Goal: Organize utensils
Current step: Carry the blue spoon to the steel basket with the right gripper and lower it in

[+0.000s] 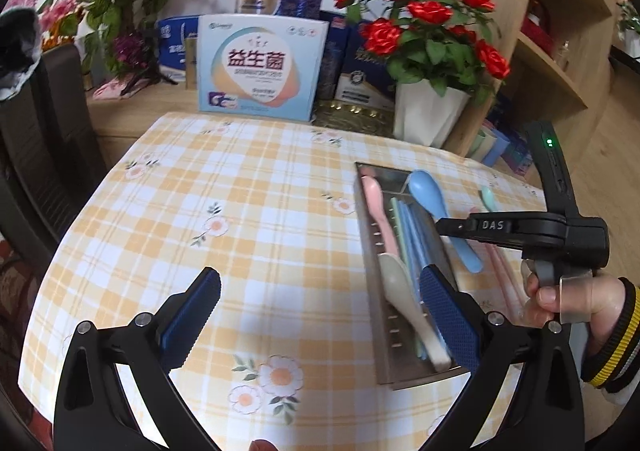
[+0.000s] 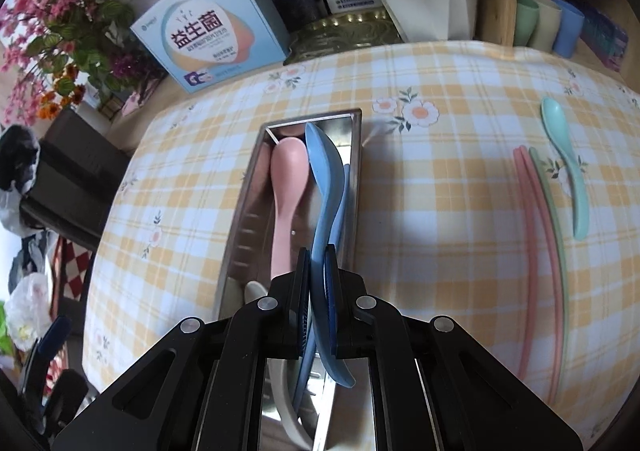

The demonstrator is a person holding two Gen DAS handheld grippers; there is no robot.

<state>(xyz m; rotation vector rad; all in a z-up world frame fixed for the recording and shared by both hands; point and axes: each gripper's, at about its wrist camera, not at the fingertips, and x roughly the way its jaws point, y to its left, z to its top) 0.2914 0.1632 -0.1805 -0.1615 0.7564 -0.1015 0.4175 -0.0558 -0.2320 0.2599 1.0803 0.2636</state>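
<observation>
1. The left wrist view shows the left tongs (image 1: 320, 315) released, hovering over the checked worktop (image 1: 240, 191) beside the metal tray (image 1: 370, 235).
2. The right wrist view shows the right tongs (image 2: 318, 291) clenched on the blue spoon (image 2: 326, 187) above the tray, beside a pink spoon (image 2: 286, 187).
3. Only the right wrist view shows clearly the chopsticks (image 2: 532, 251) and the green spoon (image 2: 568, 167) lying on the cloth.
</observation>
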